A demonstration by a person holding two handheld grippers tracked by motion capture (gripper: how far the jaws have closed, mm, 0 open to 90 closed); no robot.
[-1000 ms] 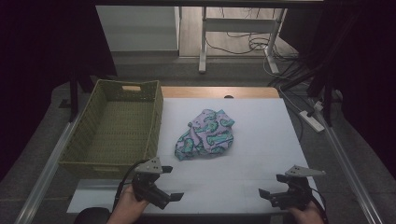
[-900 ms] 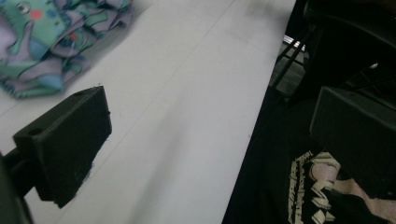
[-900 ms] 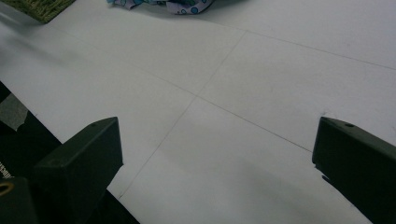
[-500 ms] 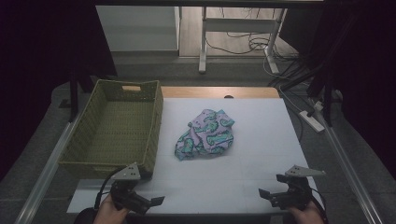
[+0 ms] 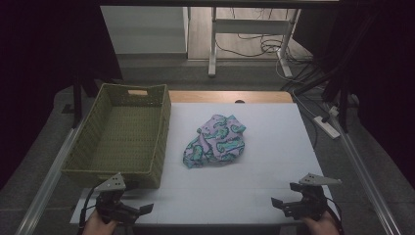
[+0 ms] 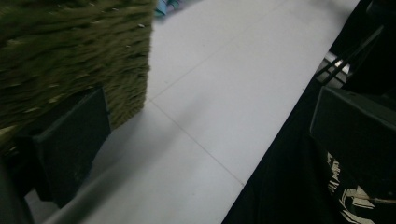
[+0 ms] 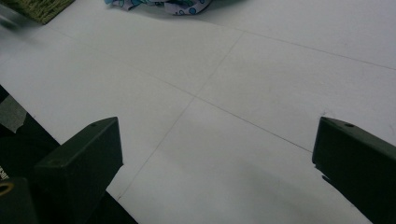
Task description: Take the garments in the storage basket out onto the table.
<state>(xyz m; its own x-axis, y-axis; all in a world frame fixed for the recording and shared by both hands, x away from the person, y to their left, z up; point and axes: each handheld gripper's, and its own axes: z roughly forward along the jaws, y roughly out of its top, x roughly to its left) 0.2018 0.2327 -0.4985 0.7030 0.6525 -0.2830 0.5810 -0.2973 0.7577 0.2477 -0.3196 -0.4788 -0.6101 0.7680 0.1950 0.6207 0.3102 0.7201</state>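
High view: your left gripper (image 5: 139, 211) and right gripper (image 5: 284, 205), jaws spread, empty.
Crumpled cloth (image 5: 215, 141) untouched mid-table; basket (image 5: 83, 155) holds nothing.

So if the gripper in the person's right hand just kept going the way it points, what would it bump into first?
Probably the crumpled patterned cloth: the right gripper, open, faces bare white table until then, though depth is uncertain.

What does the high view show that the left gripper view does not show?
High view alone: the basket's open, empty inside, the whole crumpled patterned cloth, and the right tool, jaws apart. Left gripper view alone: the basket's woven outer wall up close, next to the left tool, jaws wide apart. Both: the white table, basket and cloth.
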